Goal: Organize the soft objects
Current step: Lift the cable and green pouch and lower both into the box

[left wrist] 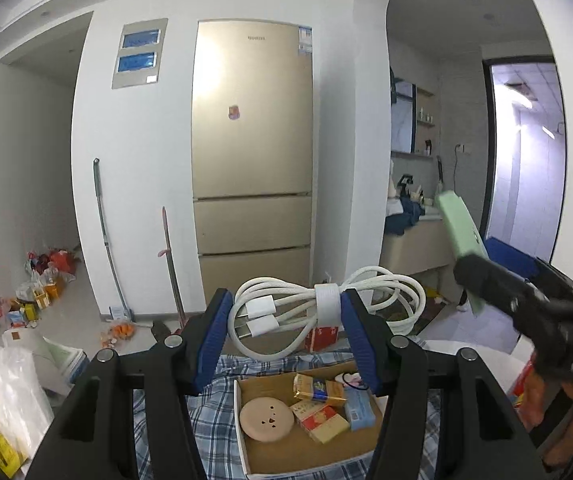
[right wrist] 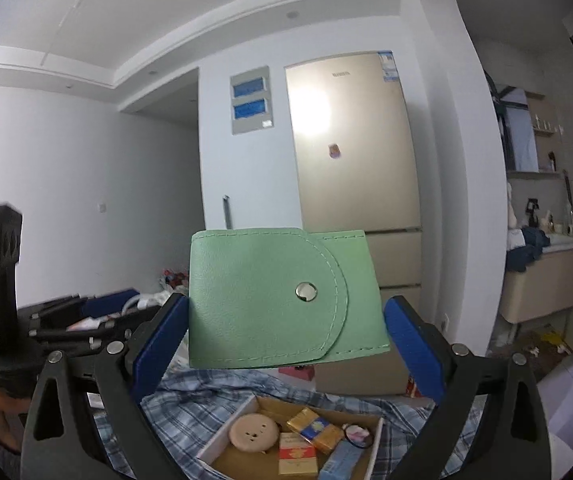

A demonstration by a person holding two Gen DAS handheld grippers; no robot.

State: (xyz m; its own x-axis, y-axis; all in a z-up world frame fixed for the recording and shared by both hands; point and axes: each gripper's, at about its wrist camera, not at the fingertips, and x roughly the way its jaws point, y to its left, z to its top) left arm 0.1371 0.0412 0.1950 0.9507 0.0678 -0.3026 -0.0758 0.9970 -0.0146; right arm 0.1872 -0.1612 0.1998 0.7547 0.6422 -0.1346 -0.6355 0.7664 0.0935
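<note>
My left gripper (left wrist: 286, 330) is shut on a coiled white cable (left wrist: 318, 308) bound with a white strap, held in the air above a cardboard box (left wrist: 306, 456). My right gripper (right wrist: 286, 336) is shut on a green snap-button pouch (right wrist: 282, 300), also held above the box (right wrist: 226, 432). In the left wrist view the pouch (left wrist: 458, 228) and right gripper (left wrist: 482, 276) show at the right. The left gripper shows at the left of the right wrist view (right wrist: 86, 320). The box holds a round tan pad (left wrist: 266, 420) and small packets (left wrist: 318, 388).
The box sits on a blue plaid cloth (left wrist: 206, 412). A gold fridge (left wrist: 252, 160) stands ahead against the wall, with a mop (left wrist: 106, 240) and a broom (left wrist: 170, 264) to its left. Bags and packets (left wrist: 6, 400) lie at left. A counter (right wrist: 542, 280) is at right.
</note>
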